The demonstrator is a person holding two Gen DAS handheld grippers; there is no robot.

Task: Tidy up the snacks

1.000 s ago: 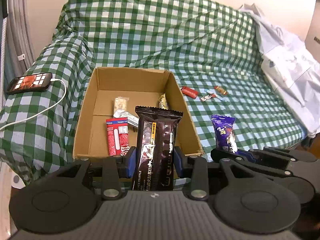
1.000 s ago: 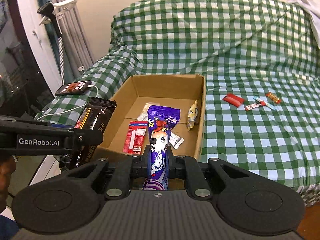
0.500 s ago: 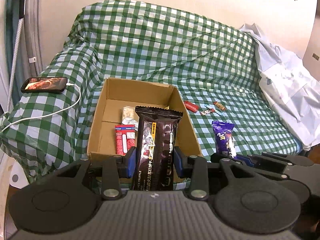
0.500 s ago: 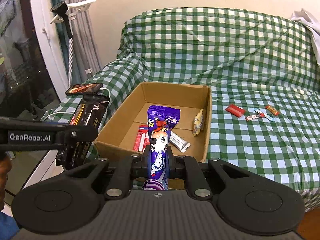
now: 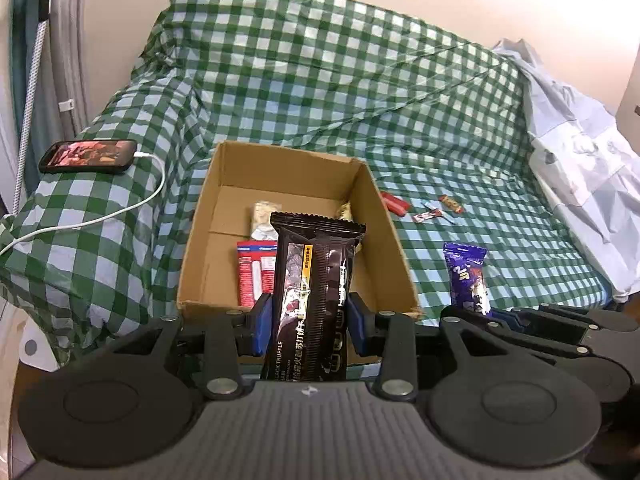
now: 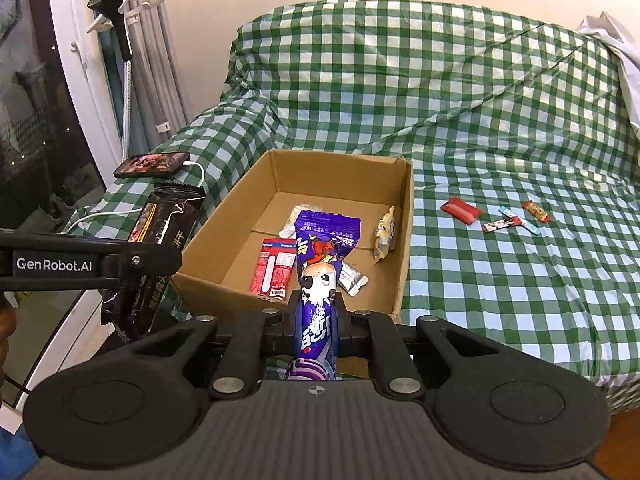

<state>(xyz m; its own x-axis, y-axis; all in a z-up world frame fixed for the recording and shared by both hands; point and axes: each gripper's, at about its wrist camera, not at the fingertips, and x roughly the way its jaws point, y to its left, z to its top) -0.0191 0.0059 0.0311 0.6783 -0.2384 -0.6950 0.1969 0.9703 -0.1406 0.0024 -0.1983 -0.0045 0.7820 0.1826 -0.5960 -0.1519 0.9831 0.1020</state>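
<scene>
My left gripper (image 5: 309, 322) is shut on a black truffle snack pack (image 5: 314, 296), held upright just short of the near wall of an open cardboard box (image 5: 394, 240). My right gripper (image 6: 318, 320) is shut on a purple snack pack (image 6: 320, 276), also held in front of the box (image 6: 406, 240). The box holds a red packet (image 6: 274, 270), a yellow packet (image 6: 385, 234), a silver wrapper (image 6: 353, 279) and a pale packet (image 5: 263, 214). A red packet (image 6: 461, 210) and small candy bars (image 6: 508, 223) lie on the checked cover to the right of the box.
The box sits on a green checked sofa cover (image 6: 480, 120). A phone (image 5: 88, 157) on a white cable (image 5: 120, 214) lies on the left armrest. White cloth (image 5: 580, 160) is heaped at the right. Curtains and a window (image 6: 40, 100) stand at the left.
Both grippers have drawn back and risen from the box with their packs still held. The box and sofa look smaller and farther away.
</scene>
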